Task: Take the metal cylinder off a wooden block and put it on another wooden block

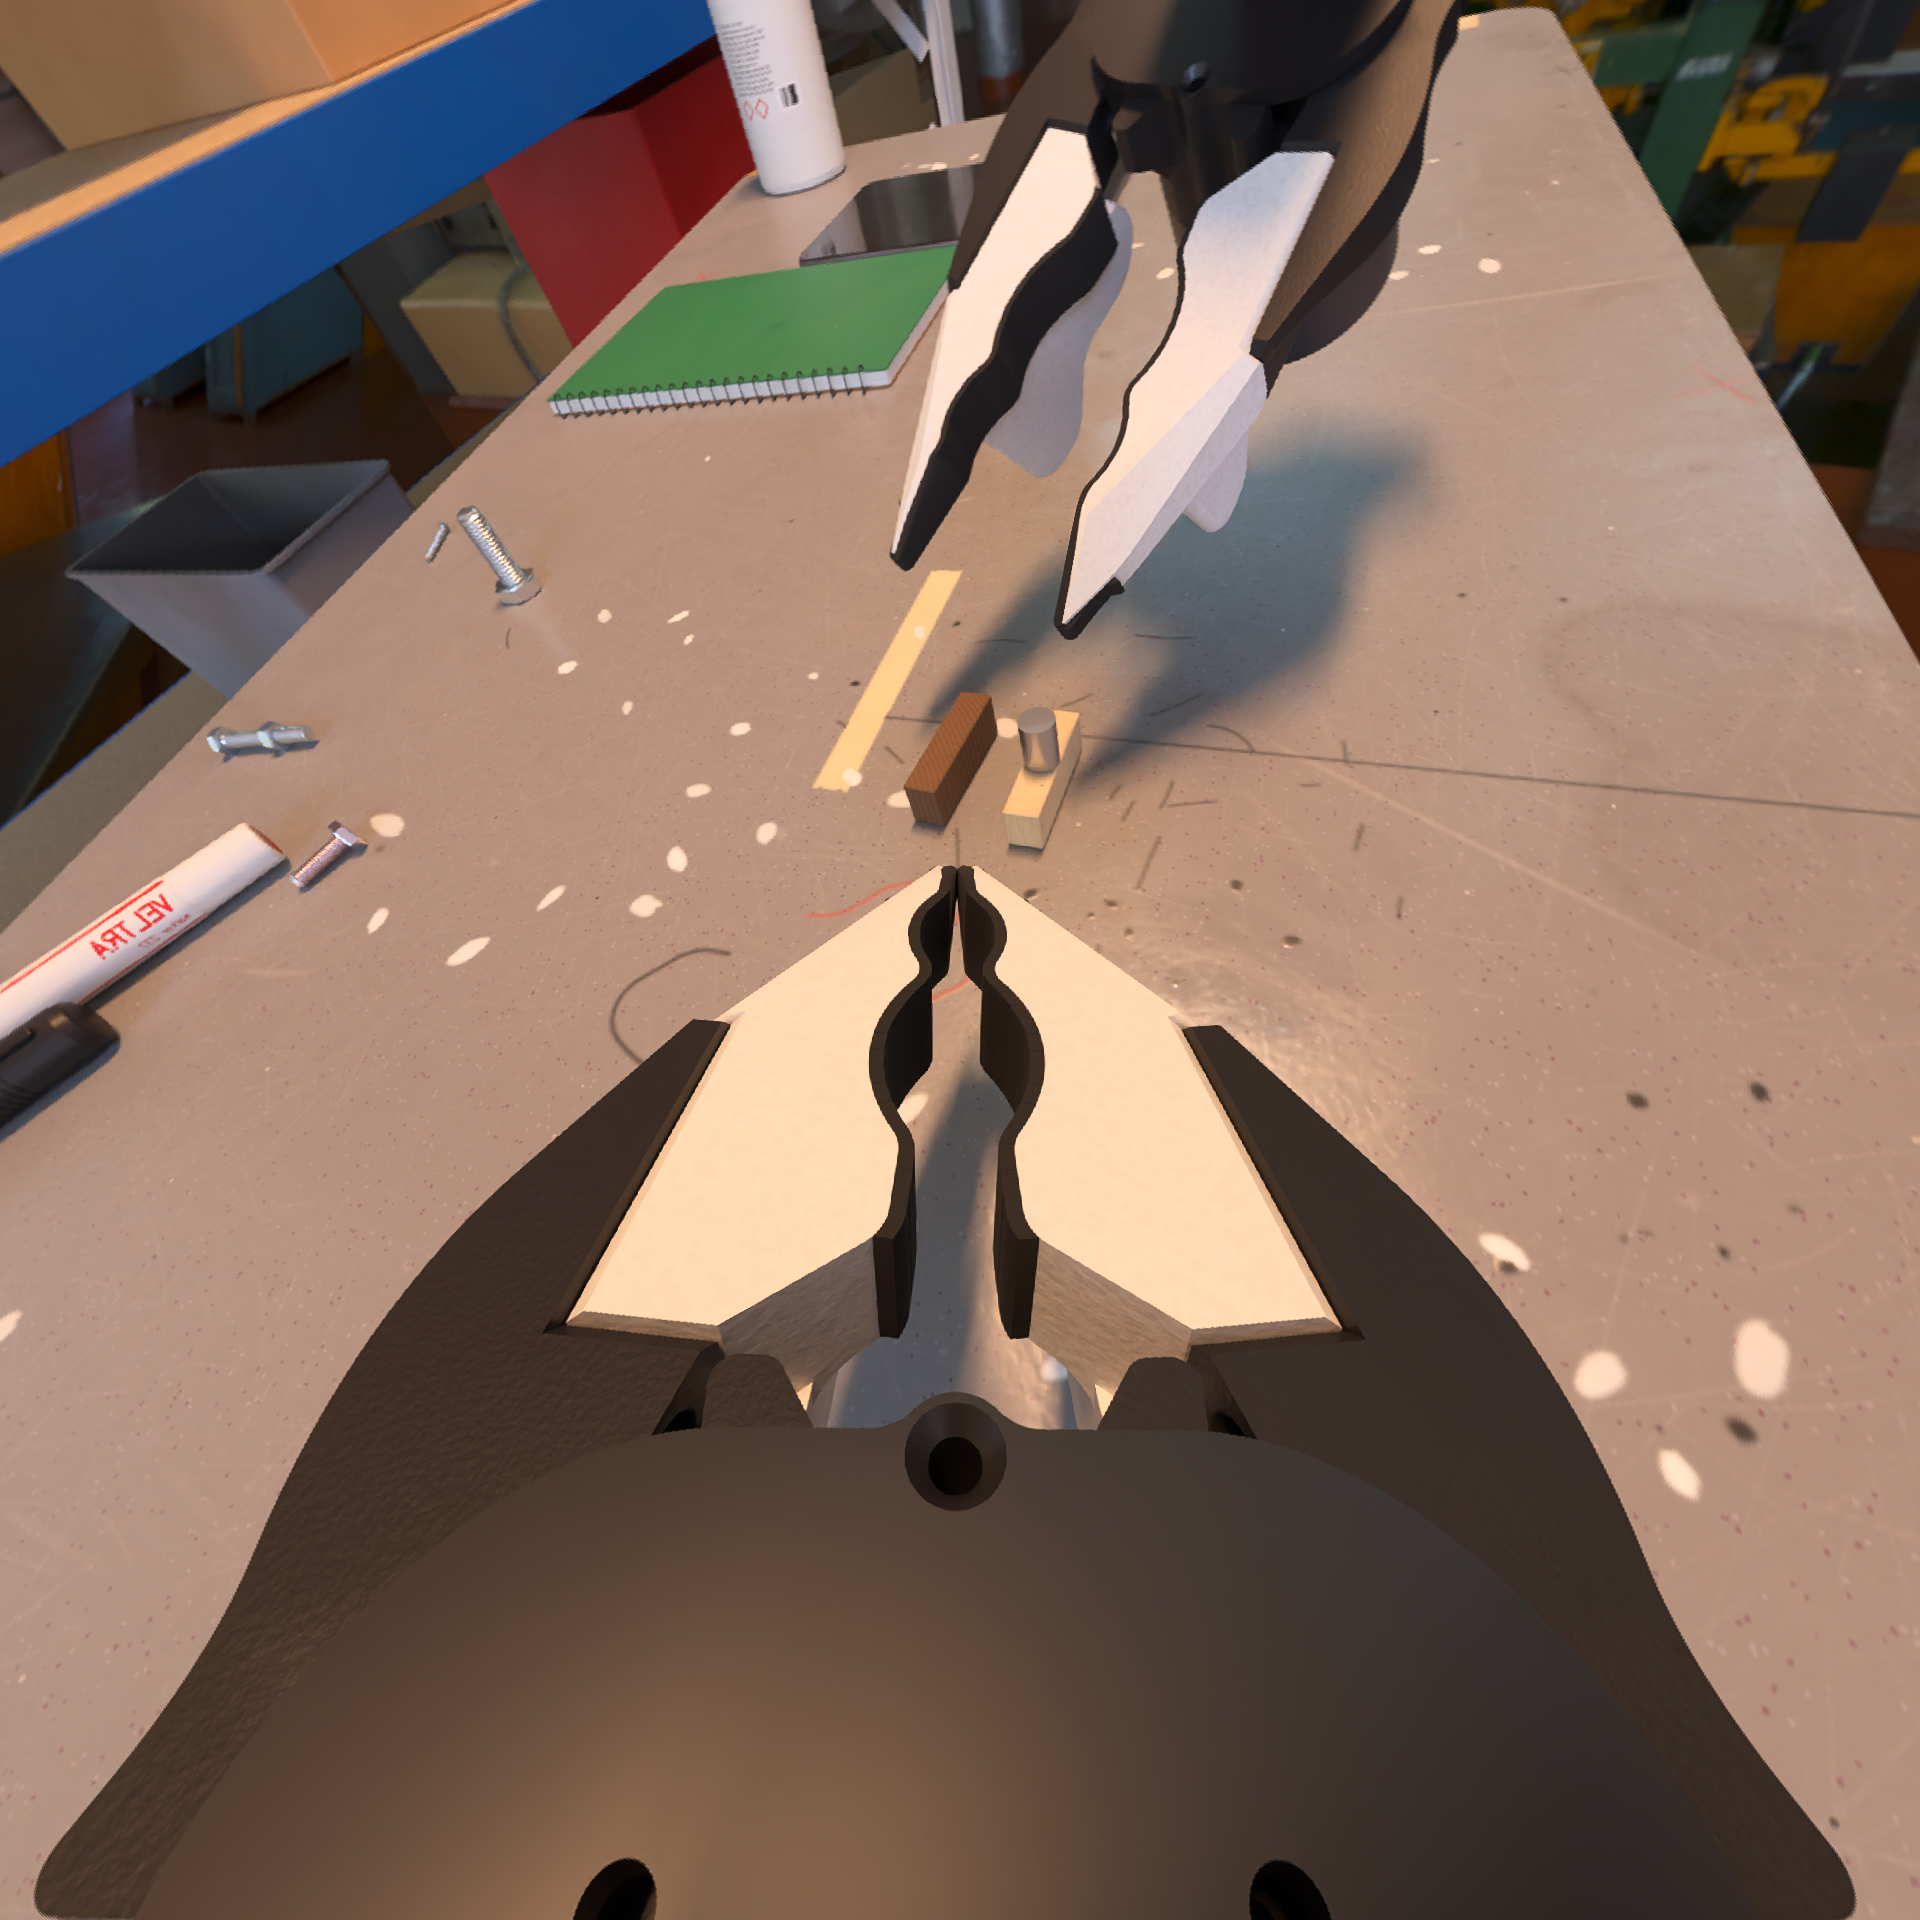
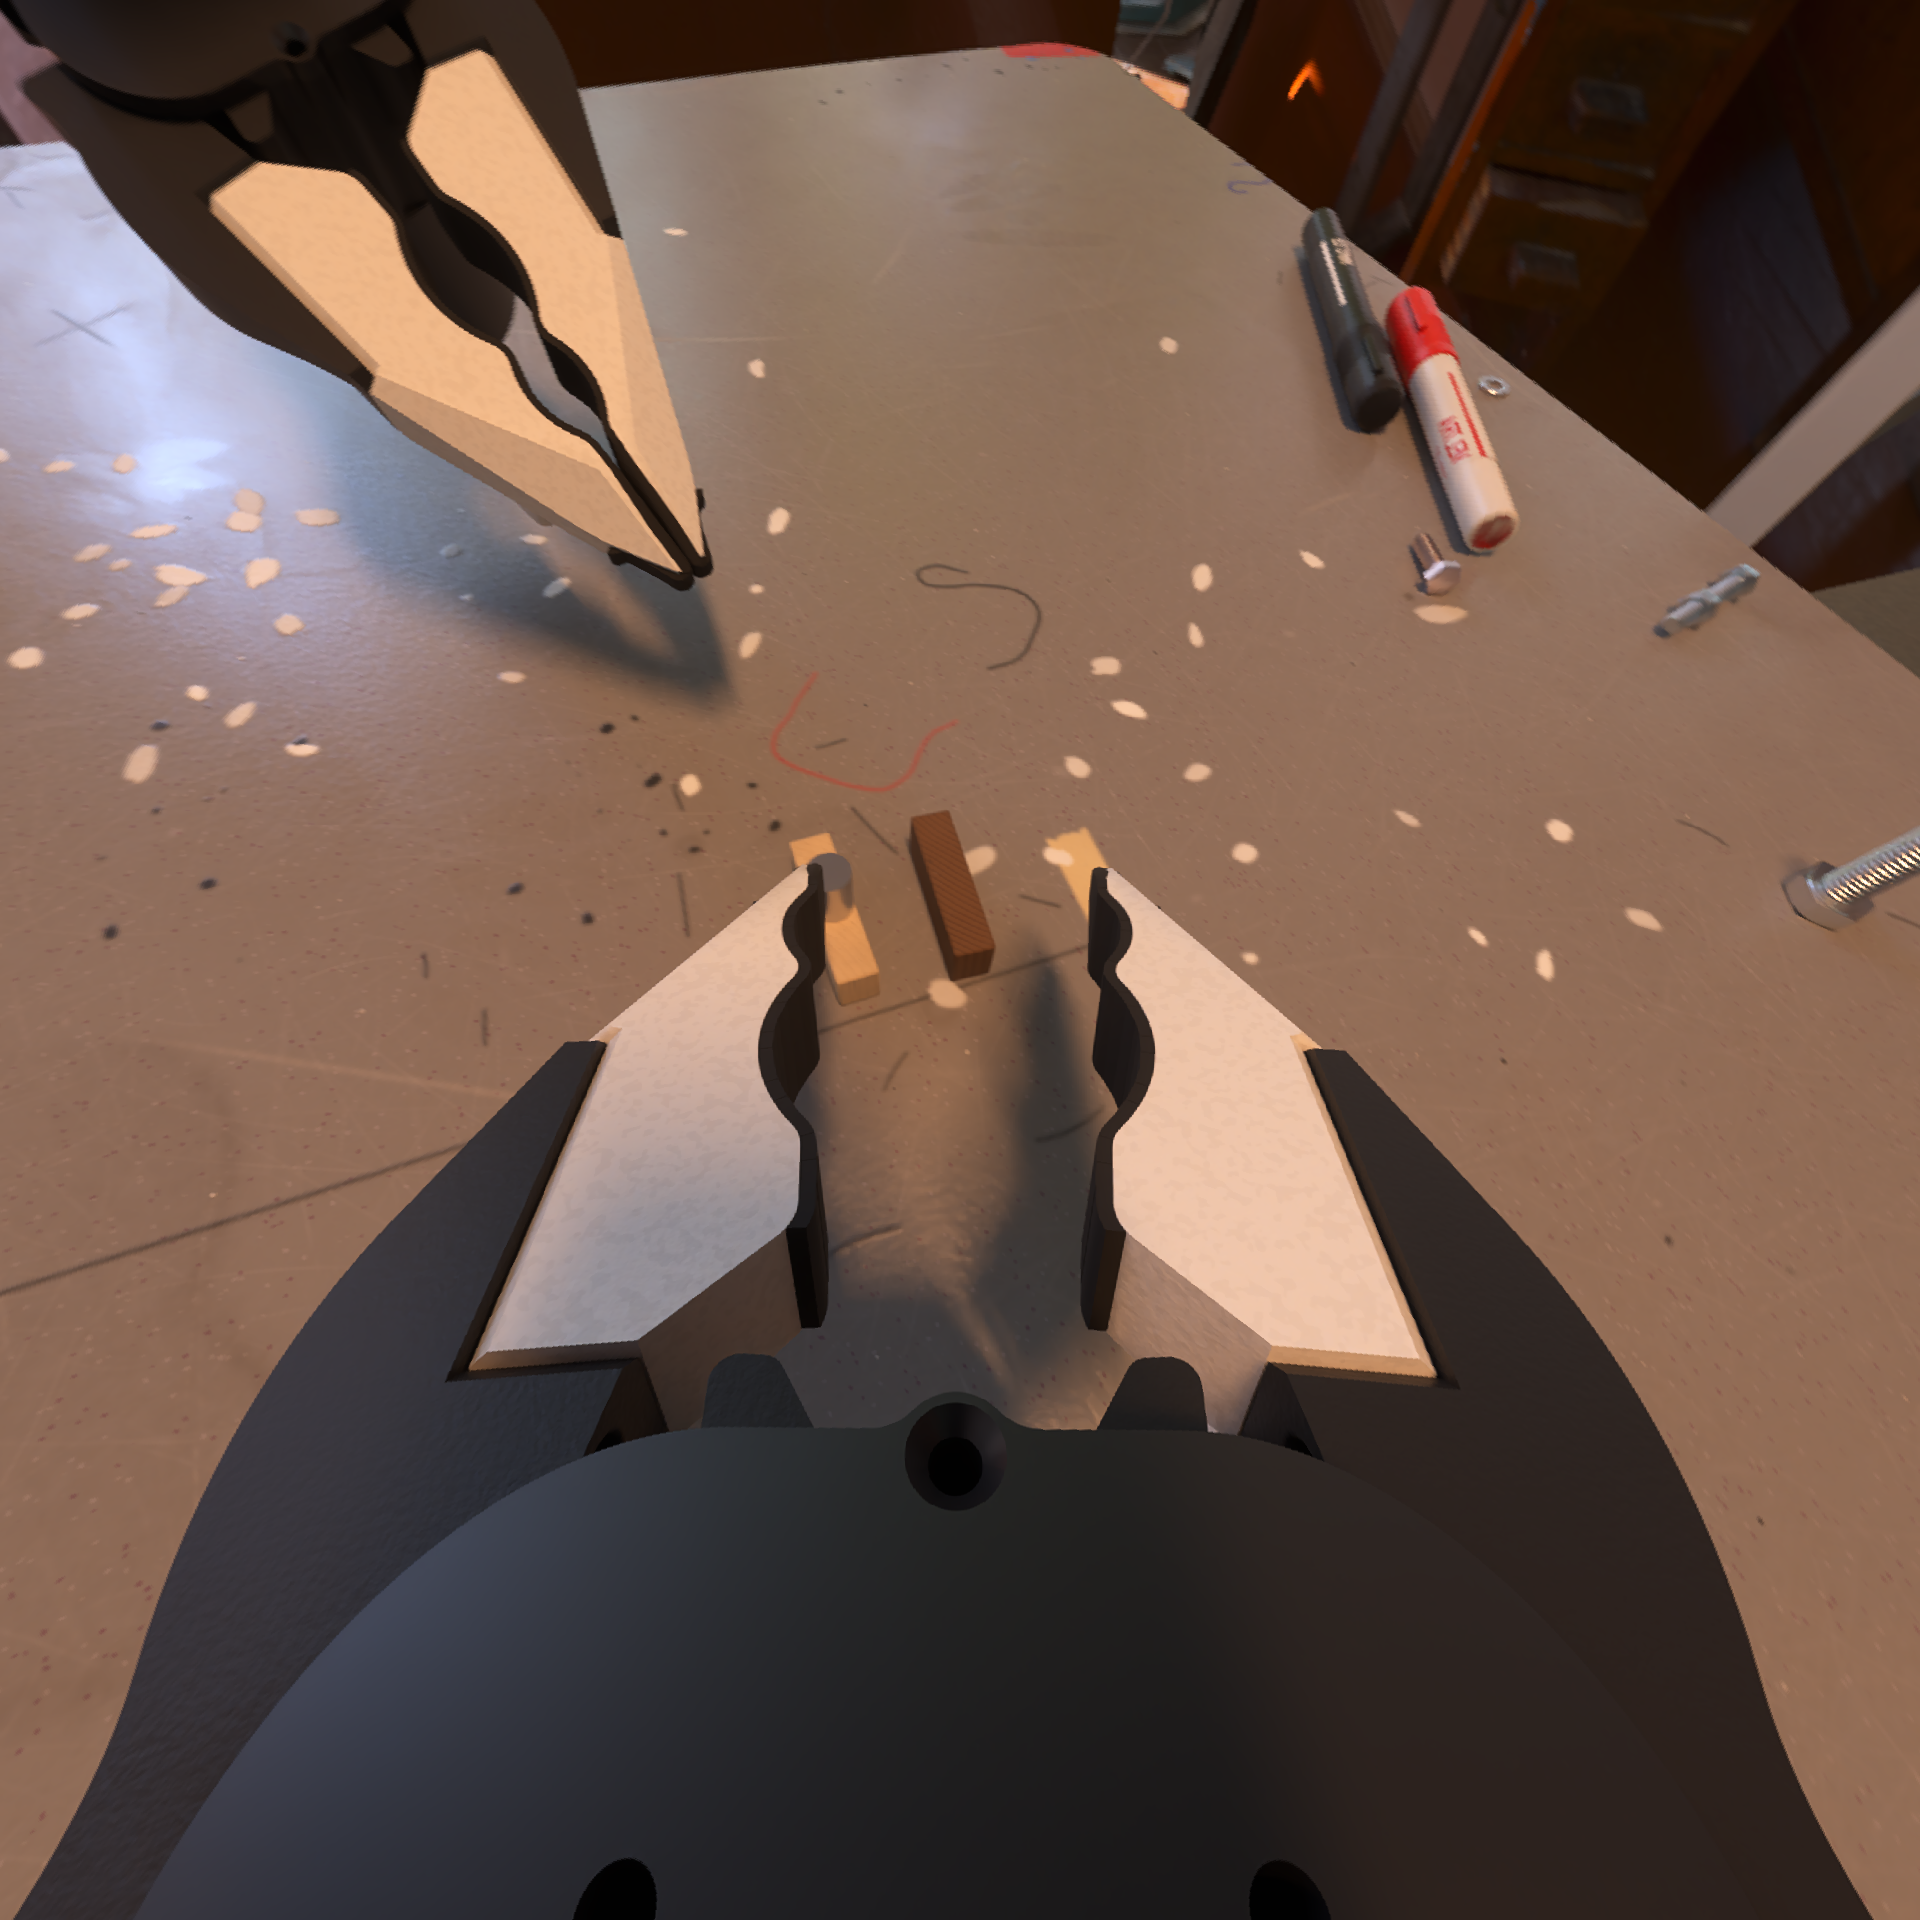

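A small metal cylinder [image 1: 1037, 738] stands upright on a light wooden block [image 1: 1042, 800]. A dark brown wooden block [image 1: 951, 758] lies right beside it, parallel and apart. My left gripper [image 1: 958, 873] is shut and empty, its tips just short of the two blocks. My right gripper [image 1: 987, 592] hangs open and empty above the far side of the blocks. In the right wrist view my right gripper [image 2: 954, 878] is open over the dark block [image 2: 951, 894]. Its left finger partly hides the cylinder [image 2: 840, 883] on the light block [image 2: 852, 951]. My left gripper [image 2: 691, 566] shows shut beyond them.
A yellow tape strip [image 1: 888, 681] lies flat next to the dark block. A green notebook [image 1: 748, 332], a white can [image 1: 779, 94], several bolts [image 1: 499, 556] and a red-and-white marker [image 1: 125, 935] lie along the table's left side. A grey bin [image 1: 239, 561] stands off the edge.
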`<action>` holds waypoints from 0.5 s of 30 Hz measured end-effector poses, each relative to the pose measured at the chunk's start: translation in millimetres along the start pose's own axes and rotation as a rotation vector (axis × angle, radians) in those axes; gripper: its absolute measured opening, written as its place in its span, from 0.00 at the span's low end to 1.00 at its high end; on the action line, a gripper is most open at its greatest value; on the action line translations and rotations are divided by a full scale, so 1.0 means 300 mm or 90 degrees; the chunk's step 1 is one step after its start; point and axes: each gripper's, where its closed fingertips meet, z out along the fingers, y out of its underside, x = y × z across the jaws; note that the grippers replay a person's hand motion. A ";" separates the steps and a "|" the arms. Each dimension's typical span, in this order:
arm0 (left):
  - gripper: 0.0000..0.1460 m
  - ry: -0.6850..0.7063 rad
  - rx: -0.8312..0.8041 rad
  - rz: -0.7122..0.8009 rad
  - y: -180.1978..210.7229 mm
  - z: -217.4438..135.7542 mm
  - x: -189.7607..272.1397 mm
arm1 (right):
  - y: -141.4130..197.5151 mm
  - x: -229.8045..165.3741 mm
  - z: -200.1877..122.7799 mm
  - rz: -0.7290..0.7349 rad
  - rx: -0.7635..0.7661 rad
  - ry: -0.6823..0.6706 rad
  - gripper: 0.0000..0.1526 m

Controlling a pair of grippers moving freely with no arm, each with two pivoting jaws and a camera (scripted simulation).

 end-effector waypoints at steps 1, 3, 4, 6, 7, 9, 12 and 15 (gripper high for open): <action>0.00 -0.004 -0.003 -0.006 0.000 0.004 -0.003 | 0.006 0.009 -0.002 0.002 -0.003 0.008 0.32; 0.00 -0.015 -0.020 -0.015 0.002 0.018 -0.008 | 0.023 0.025 -0.004 -0.003 -0.019 0.018 0.21; 0.00 -0.019 -0.030 -0.014 0.002 0.026 -0.009 | 0.032 0.034 -0.004 -0.007 -0.033 0.021 0.16; 0.00 -0.014 -0.048 -0.012 0.001 0.046 -0.002 | 0.049 0.049 -0.002 -0.013 -0.062 0.017 0.13; 0.00 -0.010 -0.055 -0.014 -0.001 0.058 0.001 | 0.055 0.054 -0.001 -0.016 -0.075 0.010 0.13; 0.00 0.005 -0.058 -0.015 -0.005 0.086 0.009 | 0.062 0.070 0.002 -0.028 -0.102 0.000 0.13; 0.03 0.036 -0.078 -0.021 0.004 0.127 0.013 | 0.072 0.074 0.014 -0.039 -0.154 -0.044 0.15; 0.08 0.066 -0.098 -0.038 0.010 0.148 0.017 | 0.084 0.058 0.033 -0.061 -0.215 -0.091 0.21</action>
